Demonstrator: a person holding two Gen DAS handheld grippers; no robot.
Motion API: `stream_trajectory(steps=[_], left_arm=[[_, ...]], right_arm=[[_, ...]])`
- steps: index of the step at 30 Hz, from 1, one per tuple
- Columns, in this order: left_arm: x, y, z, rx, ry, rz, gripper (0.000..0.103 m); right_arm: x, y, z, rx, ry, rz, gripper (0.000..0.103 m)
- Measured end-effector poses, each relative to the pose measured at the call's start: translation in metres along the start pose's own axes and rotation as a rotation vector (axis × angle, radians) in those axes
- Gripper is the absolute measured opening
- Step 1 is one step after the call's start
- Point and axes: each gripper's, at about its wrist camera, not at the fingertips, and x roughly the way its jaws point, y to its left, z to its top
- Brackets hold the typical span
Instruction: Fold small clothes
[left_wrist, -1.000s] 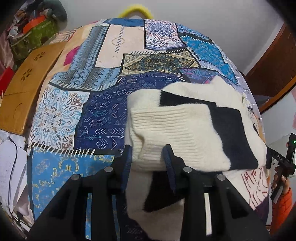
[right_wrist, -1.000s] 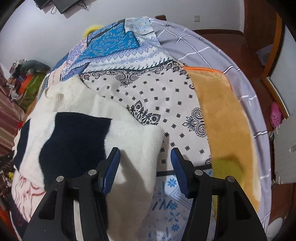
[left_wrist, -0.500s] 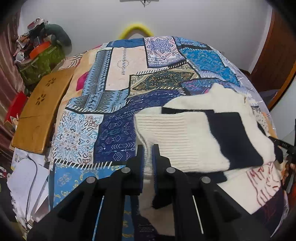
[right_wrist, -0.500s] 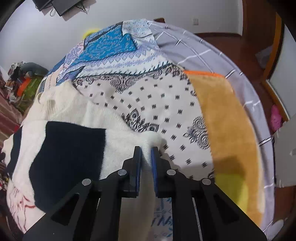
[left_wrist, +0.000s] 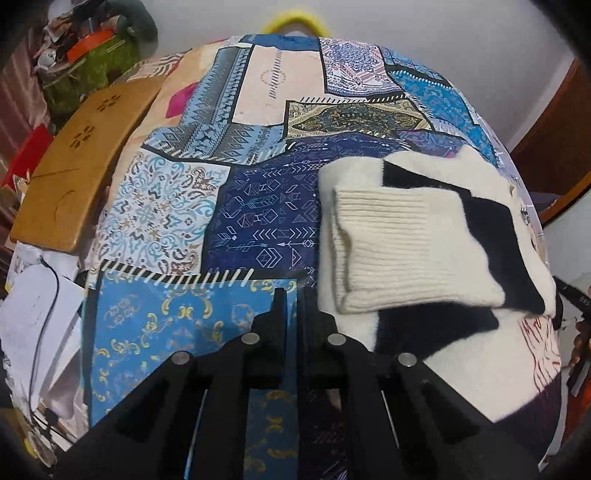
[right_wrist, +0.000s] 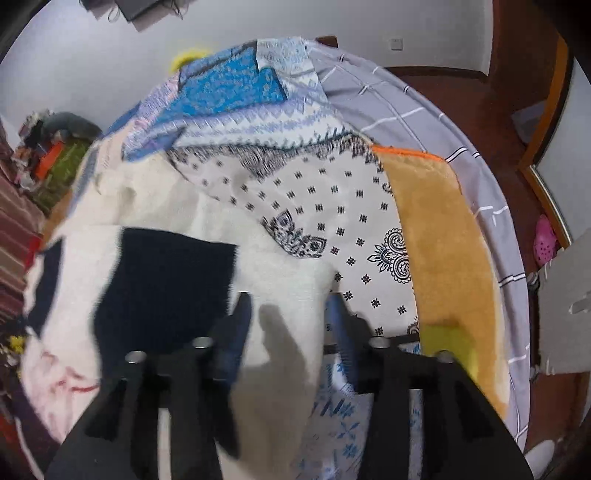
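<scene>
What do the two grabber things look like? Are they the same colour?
Nearly. Both are black plastic, shaped like forks with two flat arms that spread out toward the camera, and each arm has round silver bolts on it. The left gripper looks black right to the tips of its fingers. The right gripper has blue pads on the inside of its fingers. No cables or sleeves show on either one.
</scene>
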Motion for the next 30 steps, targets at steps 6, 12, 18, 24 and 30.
stream_trajectory(steps=[6,12,18,24,30], left_arm=[[-0.021,-0.003,-0.004,-0.002,-0.033,0.008,0.047],[-0.039,-0.004,-0.01,-0.017,-0.058,-0.005,0.058],[-0.051,-0.011,-0.023,0.016,-0.045,-0.02,0.061],[-0.056,-0.016,-0.045,0.035,-0.007,-0.044,0.064],[-0.053,-0.018,-0.067,0.038,0.035,-0.067,0.064]], right_arm=[[-0.039,0.007,-0.008,0.009,-0.052,0.005,0.069],[-0.063,0.019,-0.025,-0.048,-0.046,0.005,0.069],[-0.083,0.029,-0.052,-0.083,-0.058,0.014,0.073],[-0.081,0.023,-0.079,-0.054,-0.023,0.013,0.077],[-0.063,0.013,-0.109,-0.008,0.069,0.026,0.077]])
